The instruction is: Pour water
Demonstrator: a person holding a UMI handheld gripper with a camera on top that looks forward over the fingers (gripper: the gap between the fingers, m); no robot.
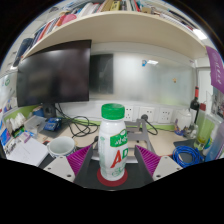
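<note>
A cluttered office table with a dark monitor and a bookshelf overhead lies ahead of you. Your gripper pinches the white plastic bottle with green cap and label, both purple pads pressing its sides, upright so nothing spills. A white bowl sits left of the bottle, likely your pouring target.
</note>
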